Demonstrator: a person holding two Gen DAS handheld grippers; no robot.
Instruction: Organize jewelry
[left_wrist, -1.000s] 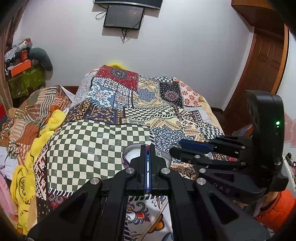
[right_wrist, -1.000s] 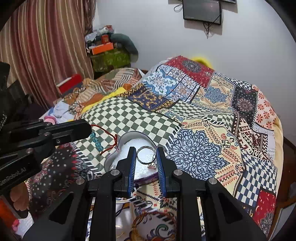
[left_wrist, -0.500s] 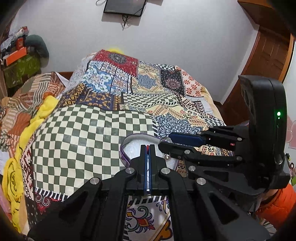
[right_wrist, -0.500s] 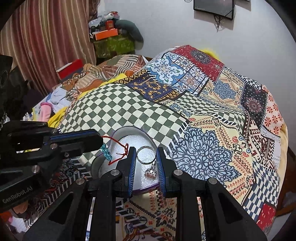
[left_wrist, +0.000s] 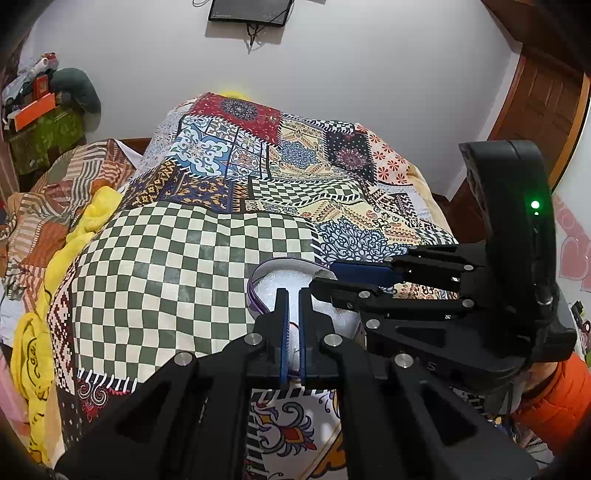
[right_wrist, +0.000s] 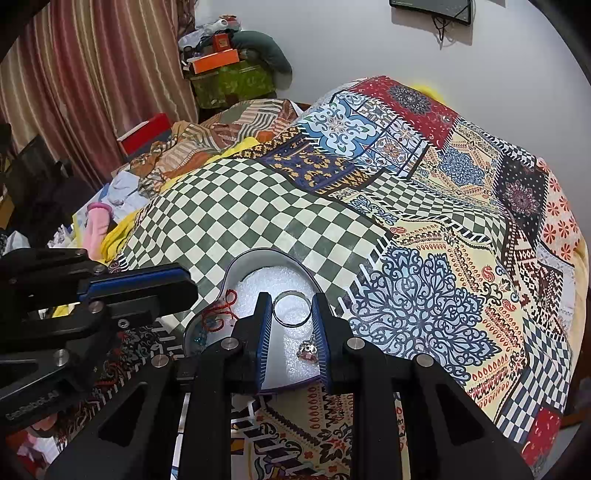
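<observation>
A bed covered with a patchwork quilt (right_wrist: 424, 258) fills the room, with a white wall behind and a curtain to one side. On the quilt a heart-shaped box (right_wrist: 258, 258) lined with white foam is set, and the jewelry is gathered there. A metal ring (right_wrist: 291, 309) with a small pink charm (right_wrist: 307, 349) hanging from it is clamped between the pads of the right gripper (right_wrist: 291, 314), held just above the foam. A red cord bracelet (right_wrist: 221, 314) with teal beads is seen lying in the left lobe of the box, near the tip of the left gripper (left_wrist: 292, 310), whose jaws are nearly closed, with only a thin slit left and nothing visibly held between them.

If the ring is released from here, it could probably roll or bounce off the foam toward the rim, since it is held on edge. The charm might be snagged on the red cord if the ring is laid too far left. The light box could be tipped on the soft quilt if either gripper is pressed on its wall.

The near rim of the box is hidden behind both grippers. The beads are partly covered and blurred. Whether the charm touches the foam cannot be told.
</observation>
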